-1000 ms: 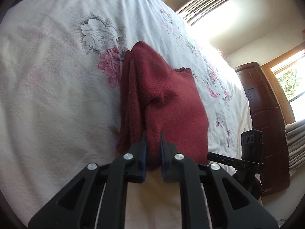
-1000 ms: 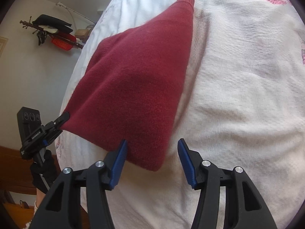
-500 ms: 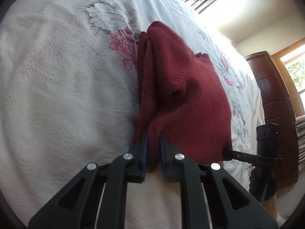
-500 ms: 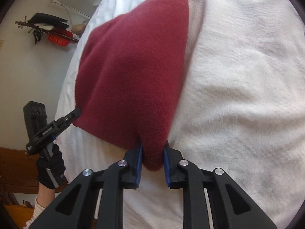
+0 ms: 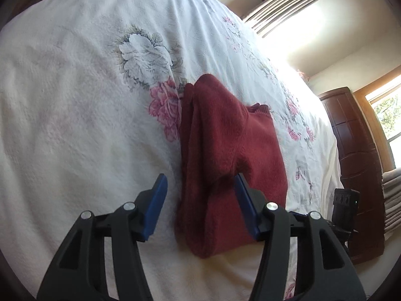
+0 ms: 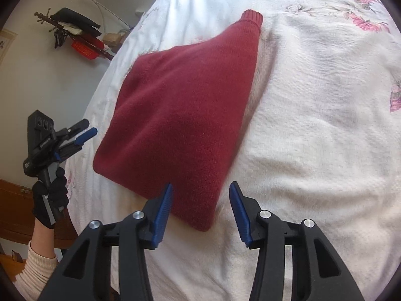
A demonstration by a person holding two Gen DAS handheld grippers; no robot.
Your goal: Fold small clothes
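A dark red knit sweater [image 6: 185, 115] lies folded on a bed under a white bedspread [image 6: 313, 138] printed with pink and grey flowers. From the right wrist view it forms a flat slab, broad at the near end and narrowing toward a ribbed cuff [image 6: 253, 18] at the far end, with a fuzzy surface and smooth top. From the left wrist view its folded side shows stacked layers with deep creases, and a bit of collar at the far end.

The left gripper [image 5: 200, 195] is spread wide with 2 blue-padded fingers [image 5: 156, 200] on either side of the sweater's near corner, gripping nothing. The right gripper [image 6: 200, 205] is likewise wide apart around its near corner, holding nothing. A black-gloved hand [image 6: 48, 195] holds the left gripper's handle beside the bed.
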